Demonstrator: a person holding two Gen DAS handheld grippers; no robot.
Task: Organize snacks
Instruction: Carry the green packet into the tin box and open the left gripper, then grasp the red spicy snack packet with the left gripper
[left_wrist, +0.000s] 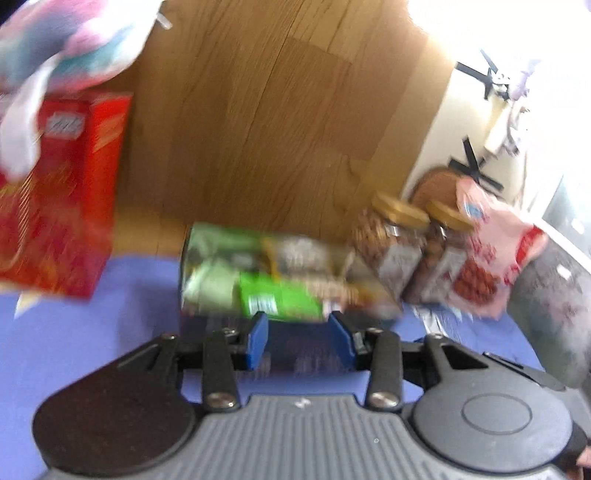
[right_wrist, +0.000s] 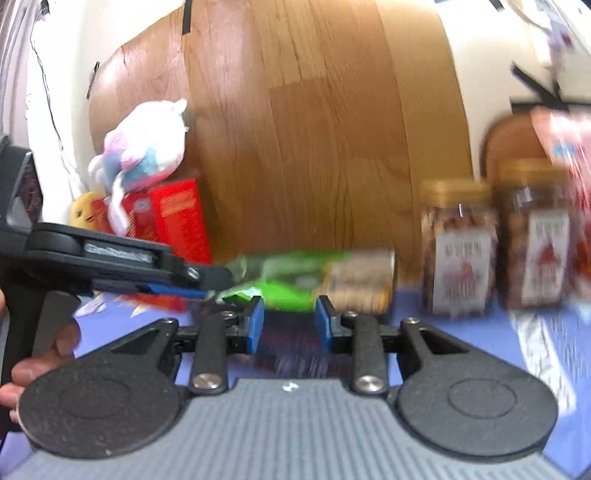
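snack box (left_wrist: 258, 280): blurred | left gripper (left_wrist: 300, 328), right gripper (right_wrist: 289, 319) jaws: parted, empty

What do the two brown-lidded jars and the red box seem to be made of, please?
Two brown-lidded jars: clear glossy walls show the contents, plastic or glass; blur leaves it open. Red box: flat printed faces with sharp folded edges, likely cardboard.
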